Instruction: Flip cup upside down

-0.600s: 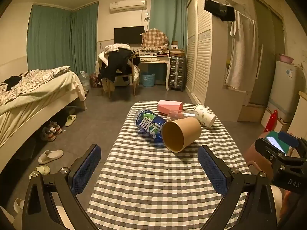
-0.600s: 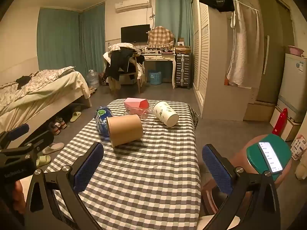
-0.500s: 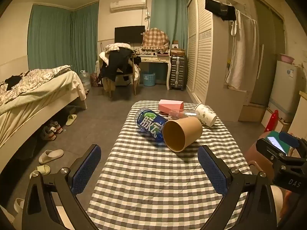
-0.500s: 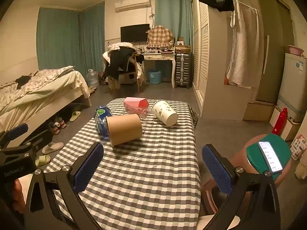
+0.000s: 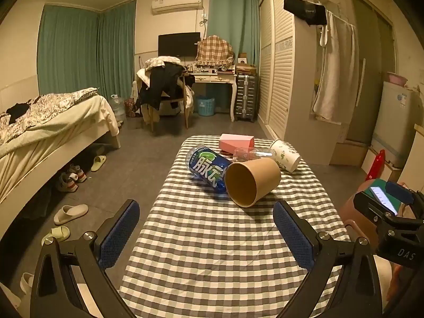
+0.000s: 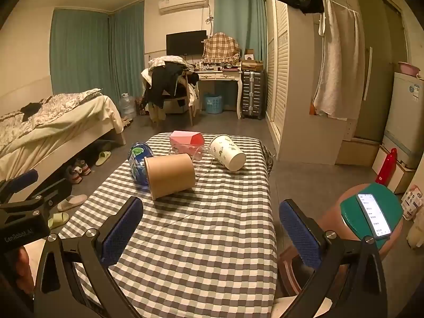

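A brown paper cup [image 5: 251, 180] lies on its side on the checked table [image 5: 212, 251], its mouth toward me; it also shows in the right wrist view [image 6: 169, 176]. A white patterned cup [image 5: 285, 155] lies on its side behind it, also in the right wrist view [image 6: 226, 152]. My left gripper [image 5: 206, 234] is open and empty, short of the brown cup. My right gripper [image 6: 210, 232] is open and empty, near the table's right front, to the right of the brown cup.
A blue bottle [image 5: 206, 169] lies against the brown cup's left side. A pink box [image 5: 235, 141] and a clear glass [image 5: 251, 153] lie at the far end. A stool with a phone [image 6: 373, 216] stands right of the table. A bed [image 5: 39, 132] is at the left.
Both grippers have edged slightly forward toward the cups. Nothing on the table has moved.
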`<state>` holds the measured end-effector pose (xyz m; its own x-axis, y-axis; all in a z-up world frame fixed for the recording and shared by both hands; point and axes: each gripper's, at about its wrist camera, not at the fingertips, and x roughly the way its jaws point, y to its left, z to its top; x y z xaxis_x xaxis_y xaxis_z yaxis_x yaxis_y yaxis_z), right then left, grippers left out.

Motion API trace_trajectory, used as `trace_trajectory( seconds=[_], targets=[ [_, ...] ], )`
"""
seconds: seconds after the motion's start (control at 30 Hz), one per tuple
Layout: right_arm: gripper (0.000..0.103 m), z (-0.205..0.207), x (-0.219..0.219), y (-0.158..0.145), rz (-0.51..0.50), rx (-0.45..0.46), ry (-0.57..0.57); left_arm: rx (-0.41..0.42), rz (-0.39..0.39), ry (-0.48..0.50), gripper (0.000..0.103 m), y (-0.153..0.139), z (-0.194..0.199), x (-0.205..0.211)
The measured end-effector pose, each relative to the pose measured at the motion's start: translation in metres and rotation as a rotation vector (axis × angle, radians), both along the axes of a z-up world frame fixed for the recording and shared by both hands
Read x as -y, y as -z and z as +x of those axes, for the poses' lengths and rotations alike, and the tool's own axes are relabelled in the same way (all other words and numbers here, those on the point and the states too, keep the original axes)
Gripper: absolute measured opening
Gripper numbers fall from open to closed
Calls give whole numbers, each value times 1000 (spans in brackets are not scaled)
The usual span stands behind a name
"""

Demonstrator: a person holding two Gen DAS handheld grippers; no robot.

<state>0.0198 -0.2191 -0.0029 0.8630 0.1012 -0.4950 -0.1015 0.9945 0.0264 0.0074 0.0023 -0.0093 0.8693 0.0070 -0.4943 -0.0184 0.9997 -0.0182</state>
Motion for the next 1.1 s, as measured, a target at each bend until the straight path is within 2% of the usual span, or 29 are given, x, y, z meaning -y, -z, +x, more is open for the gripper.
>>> trace_trajectory(
  seconds=[1.1],
  targets=[
    [103, 2, -9, 3, -9, -11, -10, -16, 0, -9, 103, 6, 5, -6]
  ],
)
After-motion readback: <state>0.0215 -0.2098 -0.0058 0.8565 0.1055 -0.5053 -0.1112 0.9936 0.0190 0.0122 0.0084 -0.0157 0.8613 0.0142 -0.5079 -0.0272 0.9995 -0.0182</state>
